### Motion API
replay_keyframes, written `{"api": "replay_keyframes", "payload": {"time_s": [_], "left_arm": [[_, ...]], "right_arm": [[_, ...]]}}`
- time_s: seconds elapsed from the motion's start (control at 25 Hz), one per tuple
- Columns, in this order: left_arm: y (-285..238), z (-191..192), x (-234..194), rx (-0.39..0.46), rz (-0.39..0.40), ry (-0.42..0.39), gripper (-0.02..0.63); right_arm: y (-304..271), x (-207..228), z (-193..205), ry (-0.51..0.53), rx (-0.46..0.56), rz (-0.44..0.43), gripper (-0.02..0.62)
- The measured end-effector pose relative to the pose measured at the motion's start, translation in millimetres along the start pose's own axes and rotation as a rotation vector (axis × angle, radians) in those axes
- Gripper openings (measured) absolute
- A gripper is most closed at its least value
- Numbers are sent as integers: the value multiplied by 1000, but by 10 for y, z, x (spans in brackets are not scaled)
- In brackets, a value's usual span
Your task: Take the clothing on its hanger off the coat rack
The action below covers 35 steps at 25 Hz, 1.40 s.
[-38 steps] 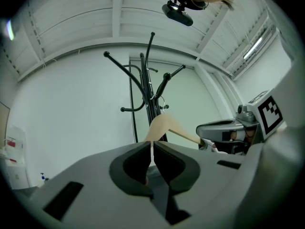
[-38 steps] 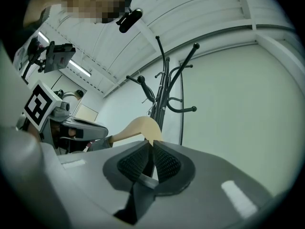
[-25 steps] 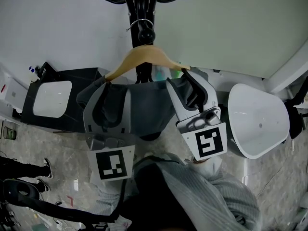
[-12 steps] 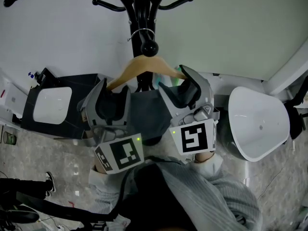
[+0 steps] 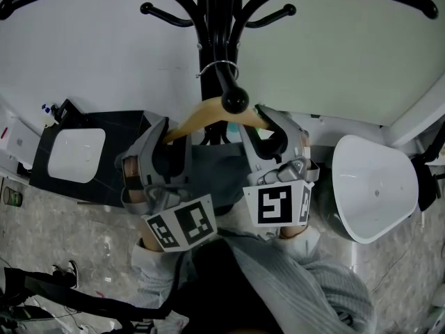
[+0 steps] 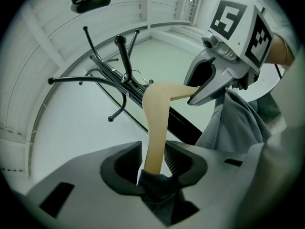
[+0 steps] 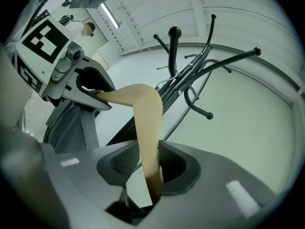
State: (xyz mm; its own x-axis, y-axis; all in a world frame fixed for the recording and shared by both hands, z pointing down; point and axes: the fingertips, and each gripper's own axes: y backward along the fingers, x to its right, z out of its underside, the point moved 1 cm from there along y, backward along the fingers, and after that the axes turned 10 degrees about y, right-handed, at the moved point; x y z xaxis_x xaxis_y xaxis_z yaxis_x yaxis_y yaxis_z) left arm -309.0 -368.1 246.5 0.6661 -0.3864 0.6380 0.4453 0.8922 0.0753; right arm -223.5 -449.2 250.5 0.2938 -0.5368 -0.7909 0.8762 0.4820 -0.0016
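Although left gripper point(image 5: 172, 132) and right gripper point(image 5: 268, 127) have just closed to clamp the pale wooden hanger point(image 5: 207, 110) bearing grey clothing point(image 5: 212, 169), its wire hook point(image 5: 217, 66) is not yet off the black metal coat rack point(image 5: 212, 19).

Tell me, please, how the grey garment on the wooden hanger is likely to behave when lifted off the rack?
The grey garment hangs in soft folds, so it will probably sag and sway. The wooden hanger looks rigid and should hold its shape. Its wire hook loops round a knob-ended peg, so it may snag unless raised clear.
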Motion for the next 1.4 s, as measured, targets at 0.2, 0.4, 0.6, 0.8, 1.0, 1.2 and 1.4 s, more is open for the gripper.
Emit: {"api": "replay_keyframes", "payload": {"time_s": [0.2, 0.4, 0.6, 0.8, 1.0, 1.2, 1.4], "left_arm": [[-26, 4, 15, -10, 0, -45, 110], [-24, 9, 25, -35, -1, -71, 103], [8, -21, 27, -51, 8, -77, 101], [98, -247, -27, -28, -17, -81, 101], [196, -582, -4, 10, -26, -79, 101], [245, -920, 242, 49, 13, -72, 101], [197, -1250, 667, 95, 85, -60, 101]], "right_arm": [[-23, -12, -4, 8, 20, 0, 120], [-31, -7, 6, 36, 8, 6, 112], [6, 5, -9, 61, 1, 14, 109], [152, 181, -109, 64, 20, 47, 109], [394, 450, -160, 83, 20, 96, 109], [730, 706, -4, 99, -20, 139, 110], [1095, 947, 350, 88, -98, 183, 110]]}}
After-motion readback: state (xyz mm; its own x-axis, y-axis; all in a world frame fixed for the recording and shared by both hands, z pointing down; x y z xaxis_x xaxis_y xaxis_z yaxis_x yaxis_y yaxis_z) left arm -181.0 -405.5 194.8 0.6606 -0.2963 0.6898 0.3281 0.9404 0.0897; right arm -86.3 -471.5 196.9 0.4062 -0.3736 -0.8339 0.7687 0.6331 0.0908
